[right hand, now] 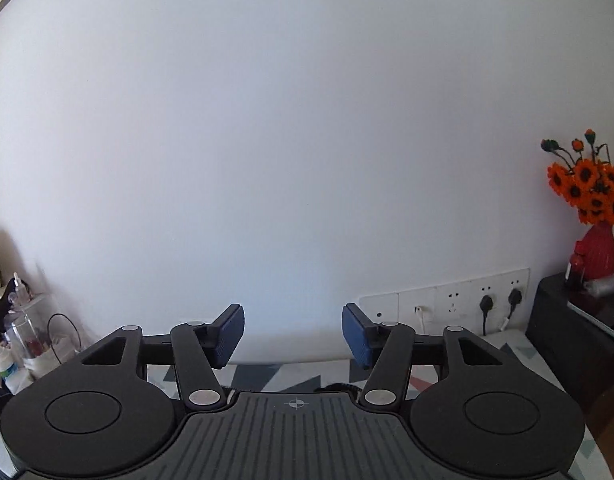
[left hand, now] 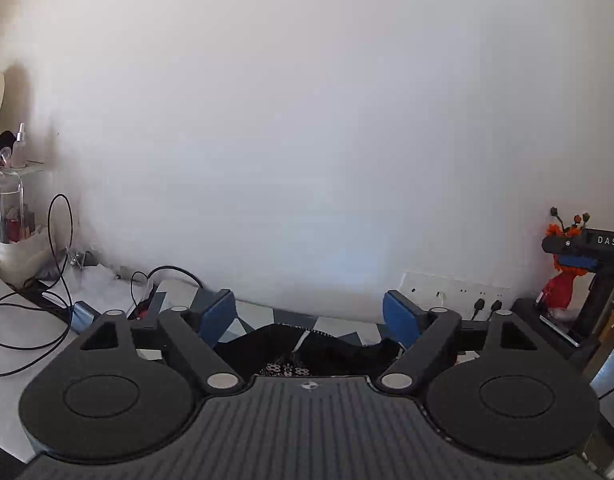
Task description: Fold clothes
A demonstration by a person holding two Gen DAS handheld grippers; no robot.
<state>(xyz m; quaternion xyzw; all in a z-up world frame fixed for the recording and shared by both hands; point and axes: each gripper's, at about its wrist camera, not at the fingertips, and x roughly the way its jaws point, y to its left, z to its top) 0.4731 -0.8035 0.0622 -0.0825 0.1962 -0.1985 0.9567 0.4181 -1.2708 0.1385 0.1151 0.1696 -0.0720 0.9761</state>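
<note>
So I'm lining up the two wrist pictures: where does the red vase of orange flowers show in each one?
Left wrist view: the red vase stands at the far right edge, low against the wall, partly behind the right gripper.
Right wrist view: the vase stands at the right edge, higher up, on a dark cabinet, its flowers in full view.
Shared landmark: the white wall sockets with two black plugs, just left of the vase.
</note>
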